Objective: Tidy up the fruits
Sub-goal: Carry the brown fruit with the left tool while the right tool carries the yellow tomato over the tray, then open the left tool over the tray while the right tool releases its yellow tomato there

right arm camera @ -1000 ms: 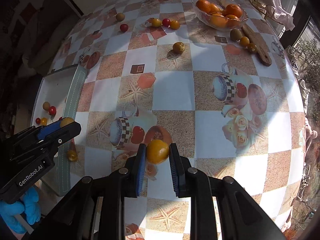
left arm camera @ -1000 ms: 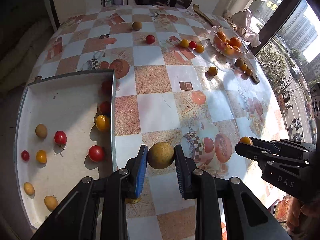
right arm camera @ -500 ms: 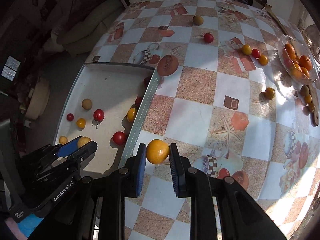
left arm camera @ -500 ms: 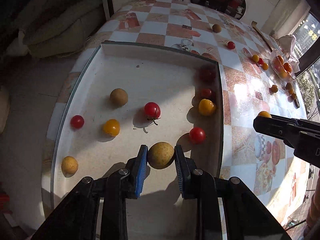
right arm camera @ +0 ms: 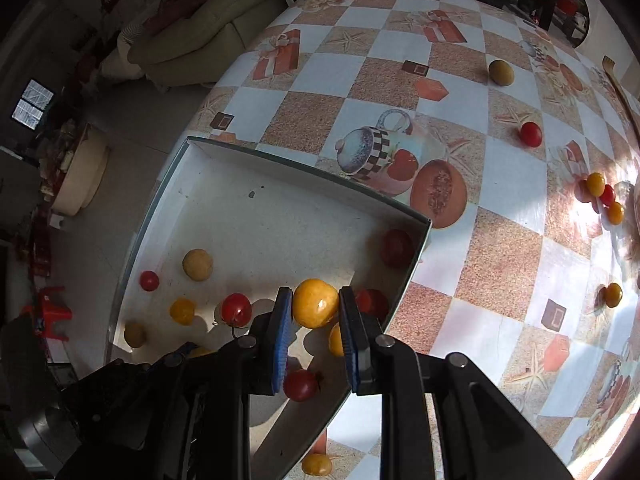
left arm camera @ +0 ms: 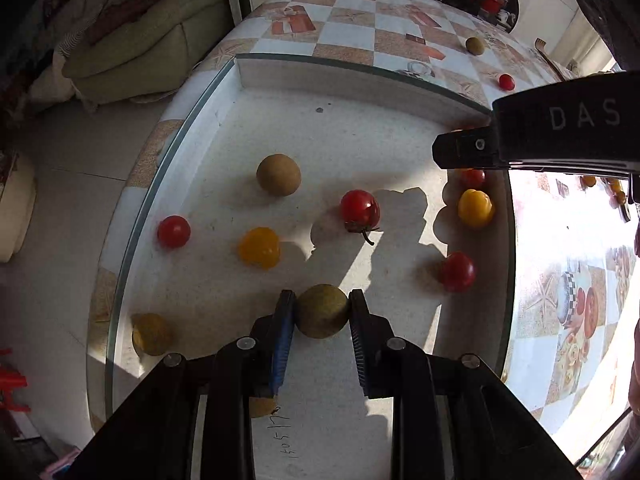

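Tongs both grip fruit over the white tray [left arm camera: 360,80]: left tongs [left arm camera: 322,312] hold a brown longan [left arm camera: 322,311], right tongs [right arm camera: 315,305] a yellow tomato [right arm camera: 315,303] at the tray's three-o'clock wall.

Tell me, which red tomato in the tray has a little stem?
The red tomato near the tray's middle, right of the brown round fruit. A thin stem curls from its underside; the other red ones show none.

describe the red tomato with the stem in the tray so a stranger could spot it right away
Find the white tray at the table's edge. Near its middle, right of a brown round fruit, sits the red tomato. It alone among the red ones shows a dark stem curling out underneath.
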